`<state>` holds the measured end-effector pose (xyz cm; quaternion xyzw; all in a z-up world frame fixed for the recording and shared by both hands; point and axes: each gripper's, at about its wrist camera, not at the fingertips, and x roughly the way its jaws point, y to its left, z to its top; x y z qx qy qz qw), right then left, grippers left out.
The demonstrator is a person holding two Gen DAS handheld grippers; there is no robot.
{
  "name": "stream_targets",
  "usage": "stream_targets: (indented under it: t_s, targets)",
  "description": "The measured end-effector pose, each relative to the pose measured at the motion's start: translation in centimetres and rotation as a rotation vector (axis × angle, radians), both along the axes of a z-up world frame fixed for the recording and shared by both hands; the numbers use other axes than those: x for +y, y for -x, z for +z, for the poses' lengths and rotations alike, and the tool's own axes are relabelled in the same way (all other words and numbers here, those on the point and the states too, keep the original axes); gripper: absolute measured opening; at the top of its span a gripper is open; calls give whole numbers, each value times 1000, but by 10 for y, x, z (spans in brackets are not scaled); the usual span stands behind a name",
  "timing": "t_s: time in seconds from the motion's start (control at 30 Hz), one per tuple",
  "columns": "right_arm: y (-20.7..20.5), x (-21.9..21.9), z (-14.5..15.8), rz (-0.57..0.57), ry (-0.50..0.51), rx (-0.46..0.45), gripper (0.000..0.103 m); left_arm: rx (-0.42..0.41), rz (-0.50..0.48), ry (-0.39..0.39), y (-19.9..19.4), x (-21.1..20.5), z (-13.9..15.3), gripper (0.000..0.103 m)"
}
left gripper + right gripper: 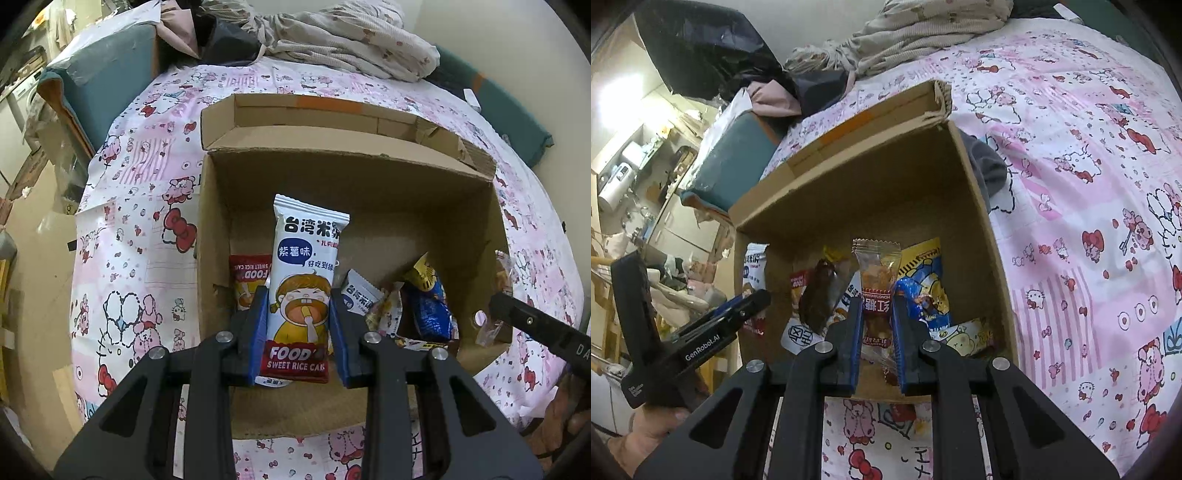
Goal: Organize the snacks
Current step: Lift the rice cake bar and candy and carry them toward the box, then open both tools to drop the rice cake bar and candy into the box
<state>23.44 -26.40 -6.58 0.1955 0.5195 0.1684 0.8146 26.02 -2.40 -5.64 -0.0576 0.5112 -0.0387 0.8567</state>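
Cardboard box [369,192] was seen from the left wrist on the pink patterned bedsheet [140,206], its flaps open. The left gripper [300,332] was clamped on a white rice cake packet [304,288], held upright with its long axis along the fingers, above the box's near left corner. Loose snack packets [428,306] were heaped at the near right corner.

From the right wrist, the right gripper [877,325] was closed narrowly on a clear red-labelled candy packet [877,291], also upright, over the near edge of the box. A dark snack [820,295] and a yellow-blue packet [927,284] lay beneath, with little bare floor judged to be left there
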Motion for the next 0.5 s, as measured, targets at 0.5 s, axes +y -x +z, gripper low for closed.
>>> stream_targets:
  t_s: [0.5]
  targets:
    - [-4, -1, -3, 2, -27, 18, 16, 3, -15, 23, 1, -4, -4, 28]
